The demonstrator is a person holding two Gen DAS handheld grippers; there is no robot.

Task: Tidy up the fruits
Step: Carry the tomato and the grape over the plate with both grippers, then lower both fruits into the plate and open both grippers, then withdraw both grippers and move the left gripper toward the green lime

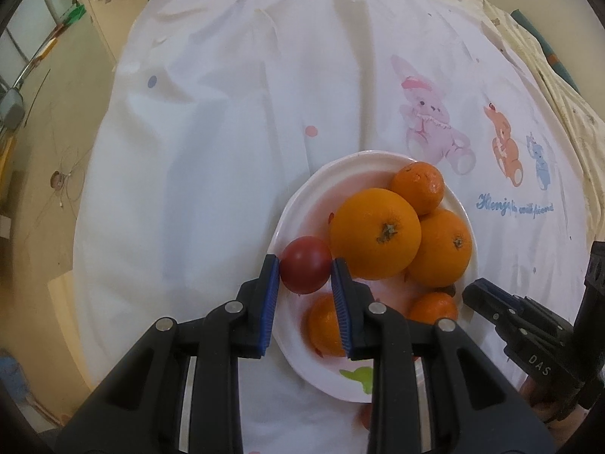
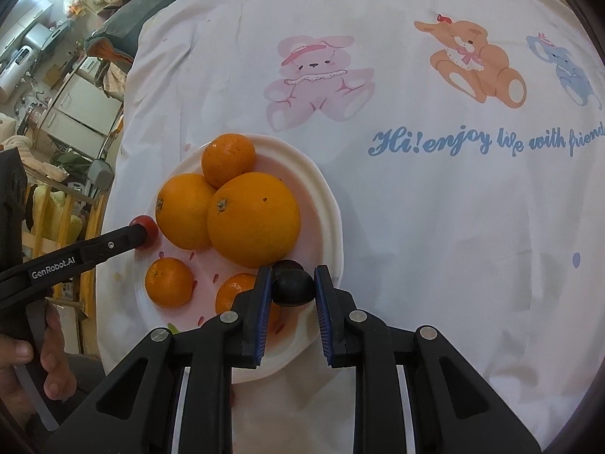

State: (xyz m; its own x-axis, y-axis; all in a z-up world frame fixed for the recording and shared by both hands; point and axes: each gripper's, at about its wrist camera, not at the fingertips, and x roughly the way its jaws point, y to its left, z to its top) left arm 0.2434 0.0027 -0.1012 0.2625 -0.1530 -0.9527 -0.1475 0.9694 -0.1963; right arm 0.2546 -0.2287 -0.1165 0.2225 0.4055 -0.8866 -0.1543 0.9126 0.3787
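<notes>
A white plate (image 1: pixel 302 204) (image 2: pixel 329 204) holds several oranges, the biggest (image 1: pixel 375 233) (image 2: pixel 253 219) in the middle. My left gripper (image 1: pixel 305 269) is closed around a red round fruit (image 1: pixel 304 264) at the plate's left rim; that fruit also shows in the right wrist view (image 2: pixel 145 227). My right gripper (image 2: pixel 293 283) is closed around a dark round fruit (image 2: pixel 293 286) at the plate's right front rim, with a second dark fruit (image 2: pixel 288 265) just behind it. The right gripper also shows in the left wrist view (image 1: pixel 472 293).
The plate lies on a white cloth (image 2: pixel 435 208) printed with cartoon bears and blue writing. The table edge falls off to the left, with floor and household clutter (image 2: pixel 56 113) beyond. A hand (image 2: pixel 22 352) holds the left gripper's handle.
</notes>
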